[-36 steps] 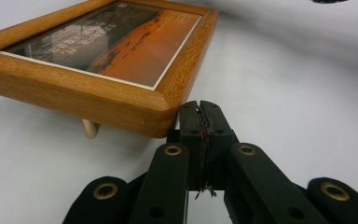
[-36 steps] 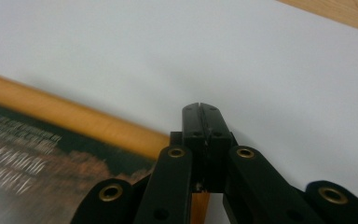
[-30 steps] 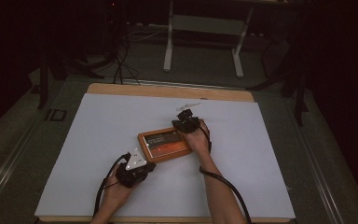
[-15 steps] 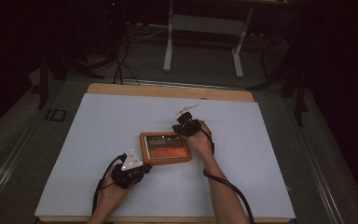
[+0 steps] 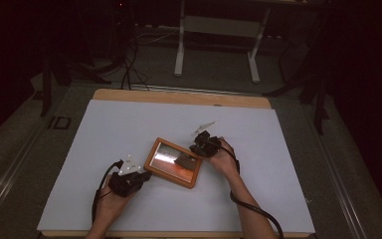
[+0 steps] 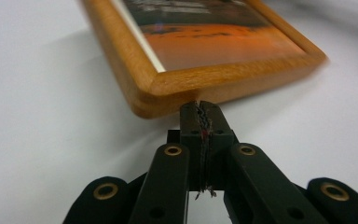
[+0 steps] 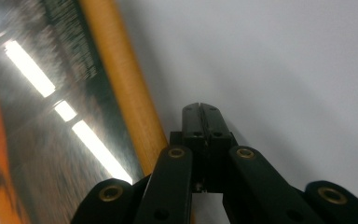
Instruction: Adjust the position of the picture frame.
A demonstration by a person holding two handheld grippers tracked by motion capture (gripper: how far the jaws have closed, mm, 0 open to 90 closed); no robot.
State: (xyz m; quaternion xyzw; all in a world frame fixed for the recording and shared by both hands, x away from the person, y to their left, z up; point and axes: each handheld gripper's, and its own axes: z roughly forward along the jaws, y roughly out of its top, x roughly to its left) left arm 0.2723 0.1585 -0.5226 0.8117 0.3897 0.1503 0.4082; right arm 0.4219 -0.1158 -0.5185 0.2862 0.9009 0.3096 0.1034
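A wooden picture frame (image 5: pixel 173 163) with glass over an orange and dark picture lies flat on the white table cover (image 5: pixel 104 129), turned at a slant. My left gripper (image 5: pixel 145 175) is shut and empty, its tips right at the frame's near-left corner (image 6: pixel 168 91). In the left gripper view the left gripper (image 6: pixel 200 108) points at that corner. My right gripper (image 5: pixel 194 148) is shut and empty at the frame's far-right edge. In the right gripper view the right gripper (image 7: pixel 200 111) lies beside the wooden rail (image 7: pixel 121 79), whose glass reflects ceiling lights.
The white cover spreads wide on both sides of the frame. A strip of wooden tabletop (image 5: pixel 179 97) shows at the far edge. Beyond it, on the dark floor, are cables (image 5: pixel 127 69) and a metal stand's legs (image 5: pixel 216 55). A cable (image 5: pixel 253 209) trails along the right forearm.
The frame has turned clockwise, its right end now nearer the person. My right gripper has come toward the person with that end. My left gripper shifted slightly left.
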